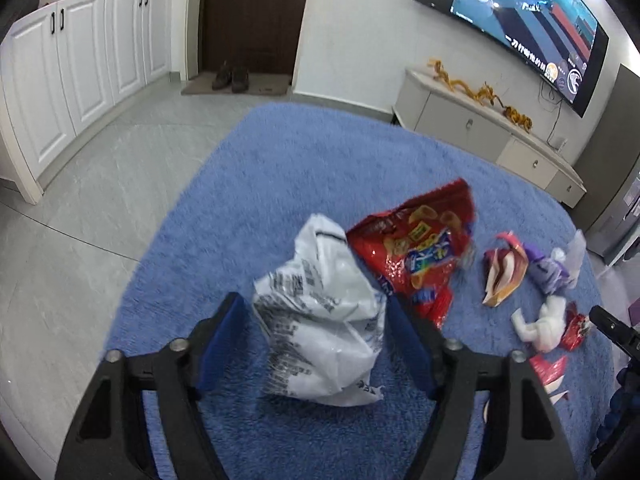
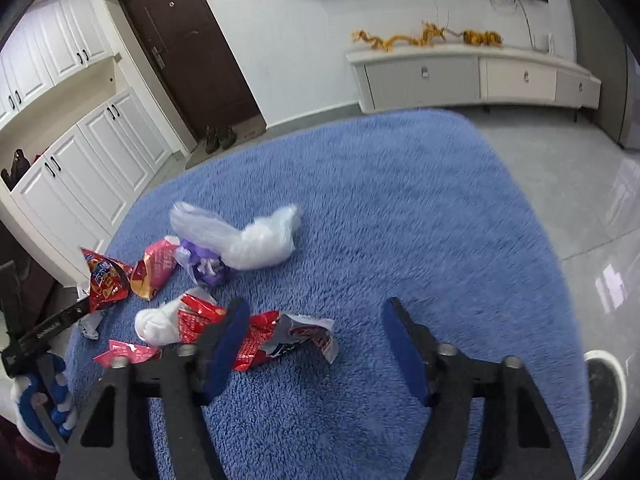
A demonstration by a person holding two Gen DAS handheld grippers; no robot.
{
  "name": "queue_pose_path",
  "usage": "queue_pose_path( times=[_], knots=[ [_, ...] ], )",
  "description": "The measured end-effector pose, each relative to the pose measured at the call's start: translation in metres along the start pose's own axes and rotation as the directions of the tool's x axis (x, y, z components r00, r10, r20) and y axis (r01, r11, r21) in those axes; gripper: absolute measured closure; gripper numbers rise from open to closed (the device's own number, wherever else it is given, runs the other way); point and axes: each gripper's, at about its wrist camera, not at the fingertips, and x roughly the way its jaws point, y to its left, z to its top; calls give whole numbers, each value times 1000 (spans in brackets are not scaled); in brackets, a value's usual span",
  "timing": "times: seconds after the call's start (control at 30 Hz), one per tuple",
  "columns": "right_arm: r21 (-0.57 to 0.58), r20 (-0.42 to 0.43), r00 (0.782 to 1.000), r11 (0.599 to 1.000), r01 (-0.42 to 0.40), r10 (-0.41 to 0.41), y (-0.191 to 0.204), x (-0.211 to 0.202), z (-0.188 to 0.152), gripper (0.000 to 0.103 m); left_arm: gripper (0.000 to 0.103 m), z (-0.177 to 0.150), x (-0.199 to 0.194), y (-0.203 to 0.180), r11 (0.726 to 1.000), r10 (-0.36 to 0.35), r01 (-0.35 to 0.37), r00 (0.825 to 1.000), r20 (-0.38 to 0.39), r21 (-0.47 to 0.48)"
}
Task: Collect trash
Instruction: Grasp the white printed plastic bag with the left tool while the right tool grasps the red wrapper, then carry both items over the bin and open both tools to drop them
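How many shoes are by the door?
2. One shoe sits on the doormat in front of the dark door, the other shoe right beside it. No others show.

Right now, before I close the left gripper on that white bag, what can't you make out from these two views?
- Left wrist: whether the left gripper pads touch the white printed bag; the bag hides the contact.
- Left wrist: print on the red snack bag, blurred.
- Right wrist: red wrapper partly behind the right gripper left finger.
- Right wrist: round dark object, cut off by the edge.
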Motion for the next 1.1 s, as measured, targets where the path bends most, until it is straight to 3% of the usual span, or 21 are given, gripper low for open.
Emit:
queue_pose_path(
  times=[0.1,0.23,0.63,1.1],
  knots=[
    [1,-2,1000,1000,-27,27,-2,1,-4,67,56,-4,-7,-8,999,-24,23,1000,17,30],
    [-13,26,999,999,-47,48,0,-16,-11,76,61,-15,-18,-17,998,-24,22,999,29,55],
    [24,134,989,998,-65,61,-5,-102,-40,77,62,-49,-89,-27,993,-114,115,989,99,-5],
    [55,313,948,996,-69,48,-19,-214,-63,77,62,-60,-185,-78,976,-212,195,952,220,96]
  ],
)
